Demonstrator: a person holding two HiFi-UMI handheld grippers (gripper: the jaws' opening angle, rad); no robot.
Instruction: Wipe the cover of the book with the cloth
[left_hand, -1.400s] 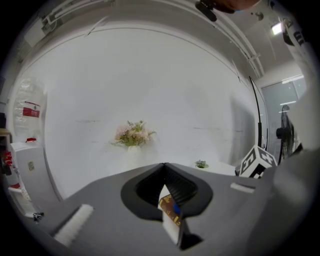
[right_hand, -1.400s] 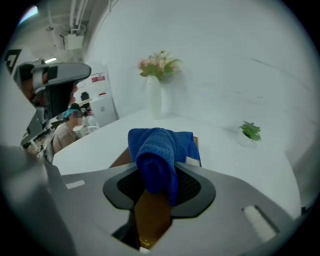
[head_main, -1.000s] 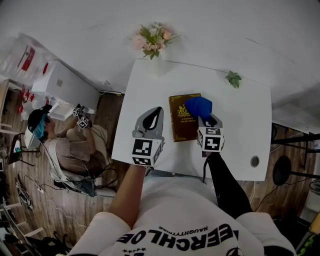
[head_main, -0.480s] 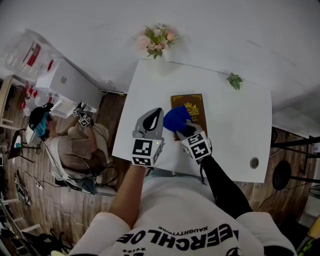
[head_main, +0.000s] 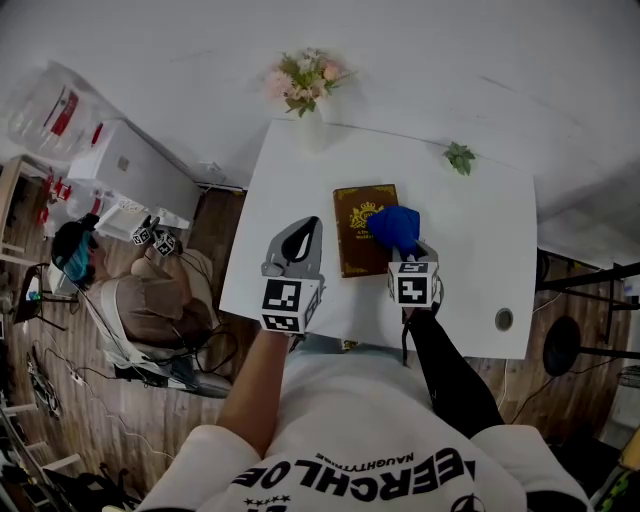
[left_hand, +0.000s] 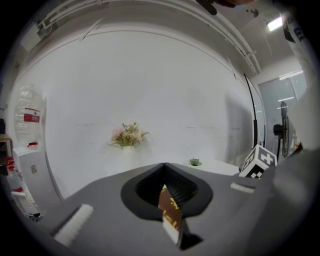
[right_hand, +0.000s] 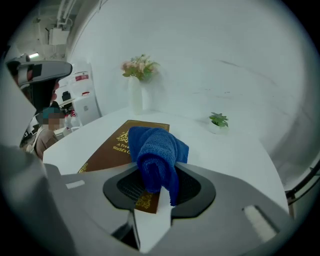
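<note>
So the white table has the brown book lying flat mid-table, with the blue cloth bunched on its right half, pinched tight in the right gripper. Left gripper sits closed and empty just left of the book, not pinning it, so I reckon a hard swipe could skate the book sideways

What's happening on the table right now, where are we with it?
A person works two handheld grippers over a white table. The right gripper is shut on a bunched blue cloth, held at the right side of the brown book that lies flat with its cover up. Whether the cloth presses on the cover can't be told. The left gripper is shut and empty, just left of the book.
</note>
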